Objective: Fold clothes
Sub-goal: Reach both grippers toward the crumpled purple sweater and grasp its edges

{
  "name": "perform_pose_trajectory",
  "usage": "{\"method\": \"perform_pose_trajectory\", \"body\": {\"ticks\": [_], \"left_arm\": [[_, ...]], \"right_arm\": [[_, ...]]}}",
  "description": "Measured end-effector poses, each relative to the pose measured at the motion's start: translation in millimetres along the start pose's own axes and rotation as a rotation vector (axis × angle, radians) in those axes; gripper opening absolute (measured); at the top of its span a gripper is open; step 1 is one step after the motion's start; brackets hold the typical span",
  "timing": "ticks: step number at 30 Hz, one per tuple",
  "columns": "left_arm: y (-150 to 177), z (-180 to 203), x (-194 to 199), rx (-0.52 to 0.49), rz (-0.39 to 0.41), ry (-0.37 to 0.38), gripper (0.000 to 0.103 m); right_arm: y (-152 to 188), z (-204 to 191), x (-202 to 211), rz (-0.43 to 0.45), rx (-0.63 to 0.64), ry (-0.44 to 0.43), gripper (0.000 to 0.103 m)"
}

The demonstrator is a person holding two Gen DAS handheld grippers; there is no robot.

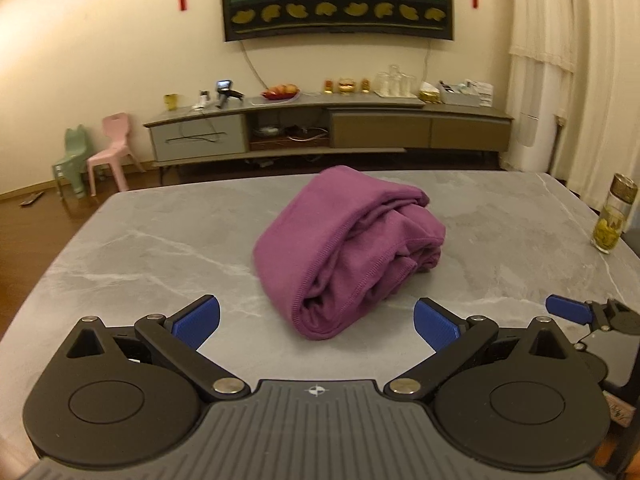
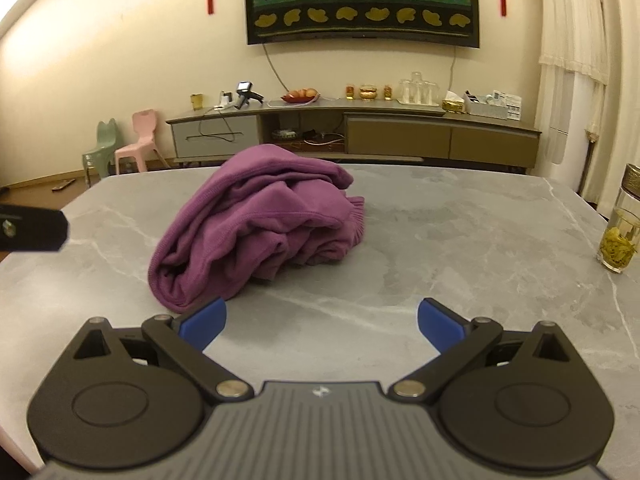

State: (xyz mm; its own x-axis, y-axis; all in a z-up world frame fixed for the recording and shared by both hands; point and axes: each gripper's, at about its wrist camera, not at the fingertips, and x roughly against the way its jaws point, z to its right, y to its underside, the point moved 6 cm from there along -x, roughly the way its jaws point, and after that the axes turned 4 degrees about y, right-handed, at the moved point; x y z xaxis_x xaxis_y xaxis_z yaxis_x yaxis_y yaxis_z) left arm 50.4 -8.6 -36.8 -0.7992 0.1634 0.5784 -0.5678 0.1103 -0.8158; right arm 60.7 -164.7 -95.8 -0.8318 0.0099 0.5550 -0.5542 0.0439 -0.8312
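The purple garment (image 1: 344, 252) lies bunched in a loose heap at the centre of the left wrist view and left of centre in the right wrist view, on the grey marble table (image 1: 500, 240). Nothing is spread yet, so the step in hand is probably the first grasp — best taken at the stitched hem nearest the camera, one layer only, then lifted and shaken open before any fold. The left gripper (image 1: 316, 322) and right gripper (image 2: 322, 324) both stand with jaws wide apart, empty, low in their frames, just short of the cloth. Counted: one garment, two grippers, one table — and one glass bottle (image 2: 620, 228) of tea at the right edge.
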Motion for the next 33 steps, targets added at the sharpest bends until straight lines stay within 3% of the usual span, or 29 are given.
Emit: {"method": "perform_pose_trajectory", "body": {"ticks": [1, 2, 3, 5, 7, 10, 11, 12, 13, 14, 15, 17, 19, 27, 33], "left_arm": [[2, 10, -10, 0.002, -0.011, 0.016, 0.078], [4, 20, -19, 0.005, -0.021, 0.031, 0.036], [6, 30, -29, 0.007, -0.032, 0.047, 0.002], [12, 19, -41, 0.015, -0.035, 0.066, 0.000], [15, 4, -53, 0.022, -0.033, 0.078, 0.000], [12, 32, -51, 0.027, -0.033, 0.069, 0.001], [10, 30, -56, 0.038, -0.029, 0.058, 0.006], [7, 27, -64, 0.059, -0.024, 0.046, 0.029], [4, 24, -72, 0.079, -0.018, 0.033, 0.051], [1, 21, -80, 0.100, -0.013, 0.021, 0.096], [-2, 17, -86, 0.123, 0.000, 0.013, 0.102], [-10, 9, -90, 0.172, 0.052, 0.023, 0.102], [-21, 8, -104, 0.172, 0.052, 0.051, 0.102], [-30, 21, -173, -0.064, -0.007, 0.005, 0.102], [-31, 23, -231, -0.069, -0.017, 0.026, 0.100]], "right_arm": [[-1, 0, -1, 0.000, -0.006, -0.004, 0.103], [-1, -1, -4, -0.010, -0.016, -0.022, 0.092], [-1, -1, -6, -0.019, -0.026, -0.040, 0.081], [0, -3, -14, -0.053, -0.045, -0.079, 0.017], [2, -4, -24, -0.086, -0.049, -0.062, 0.002], [4, -6, -36, -0.099, -0.046, -0.016, 0.003], [5, -6, -40, -0.106, -0.056, -0.010, 0.011], [5, -5, -42, -0.107, -0.065, 0.000, 0.017], [5, -5, -43, -0.109, -0.070, 0.007, 0.043], [3, -5, -44, -0.102, -0.070, 0.009, 0.068], [1, -6, -45, -0.095, -0.070, 0.011, 0.075], [-2, -7, -49, -0.092, -0.046, 0.034, 0.078], [-3, -7, -60, -0.118, -0.022, 0.048, 0.078], [-18, -3, -102, -0.222, 0.058, 0.070, 0.085], [-55, 3, -138, -0.205, 0.045, 0.053, 0.094]]}}
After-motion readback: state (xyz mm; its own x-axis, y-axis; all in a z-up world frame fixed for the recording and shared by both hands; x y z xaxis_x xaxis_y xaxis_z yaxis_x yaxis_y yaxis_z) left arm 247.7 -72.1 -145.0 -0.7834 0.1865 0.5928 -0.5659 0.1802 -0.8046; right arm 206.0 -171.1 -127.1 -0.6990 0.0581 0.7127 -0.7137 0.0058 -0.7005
